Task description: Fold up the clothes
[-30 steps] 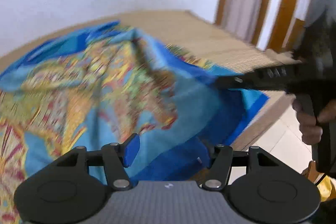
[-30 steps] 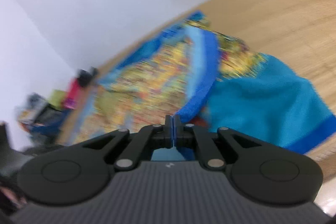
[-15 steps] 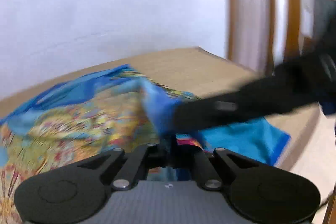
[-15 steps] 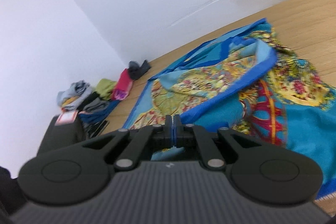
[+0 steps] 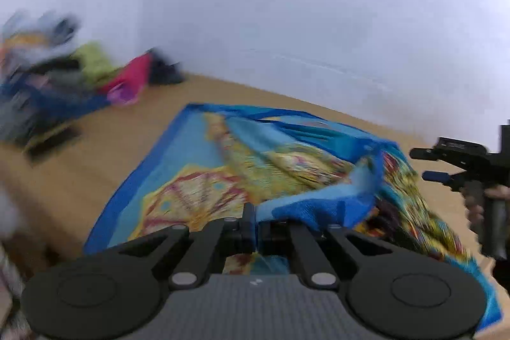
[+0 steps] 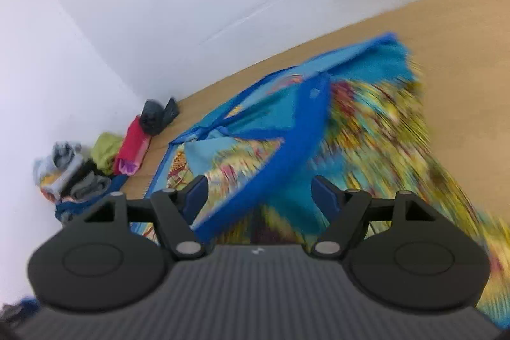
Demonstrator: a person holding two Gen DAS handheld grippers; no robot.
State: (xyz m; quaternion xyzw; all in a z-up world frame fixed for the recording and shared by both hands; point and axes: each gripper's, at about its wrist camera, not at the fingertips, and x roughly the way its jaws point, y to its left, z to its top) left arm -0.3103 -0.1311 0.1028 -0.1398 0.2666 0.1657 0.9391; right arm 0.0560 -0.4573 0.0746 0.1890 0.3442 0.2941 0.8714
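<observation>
A large blue cloth point(image 5: 197, 184) with a yellow and red print lies spread and partly doubled over on the tan surface point(image 5: 105, 145). My left gripper point(image 5: 251, 217) is shut on its dark blue hem point(image 5: 318, 206), which rises to the fingertips from the right. My right gripper point(image 6: 259, 196) has its jaws opening wide; the blue hem point(image 6: 280, 155) runs loosely between them, touching neither pad. In the left wrist view the right gripper point(image 5: 427, 164) shows at the far right, a hand on its grip.
Several folded and bunched clothes point(image 6: 89, 171) are piled against the white wall at the far left, also blurred as a pile of clothes point(image 5: 47, 85) in the left wrist view. Bare tan surface point(image 6: 462, 53) lies right of the cloth.
My left gripper closed on the blue hem and swung left with it. My right gripper, shut on the hem before, has opened and released it. Both views turned toward the clothes pile.
</observation>
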